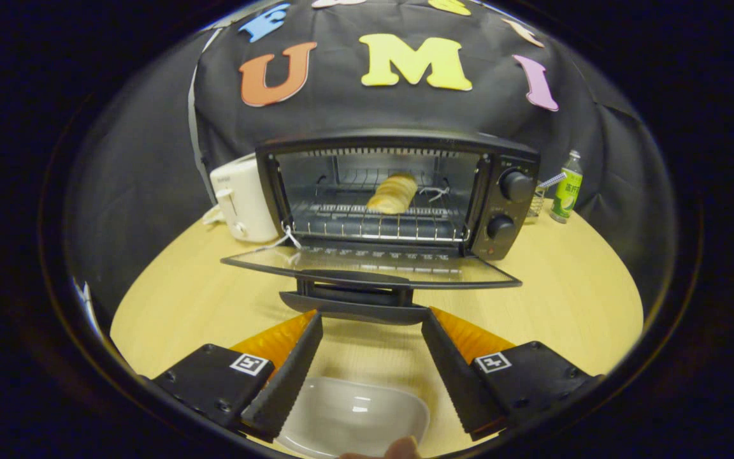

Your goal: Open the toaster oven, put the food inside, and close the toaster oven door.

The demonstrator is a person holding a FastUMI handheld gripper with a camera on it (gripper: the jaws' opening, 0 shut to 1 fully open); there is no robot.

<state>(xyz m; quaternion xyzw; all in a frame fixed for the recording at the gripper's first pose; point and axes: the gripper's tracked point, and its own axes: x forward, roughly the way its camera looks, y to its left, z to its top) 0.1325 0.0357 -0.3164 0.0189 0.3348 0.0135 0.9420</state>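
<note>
A round, pale wooden table (pixel 201 299) carries everything here. On it stands one black toaster oven (pixel 399 191) with two round black knobs (pixel 515 185) stacked on its right panel. Its glass door (pixel 367 264) is dropped fully open and lies flat toward the fingers, with the door's black bar handle (pixel 354 307) at its front edge. Inside, on the wire rack (pixel 380 223), sits one golden, ridged bread roll (pixel 394 193), lying toward the back of the chamber. Just beside the oven's left side stands one white pop-up toaster (pixel 243 201), touching or nearly touching it. Off to the oven's right, near the wall, stands one small green bottle (pixel 566 189). One shallow white oval dish (pixel 354 417) lies on the table under the gripper (pixel 372 315), between its fingers. The two fingers are spread wide apart and grip nothing; their tips sit just short of the door handle, one toward each end of it.
</note>
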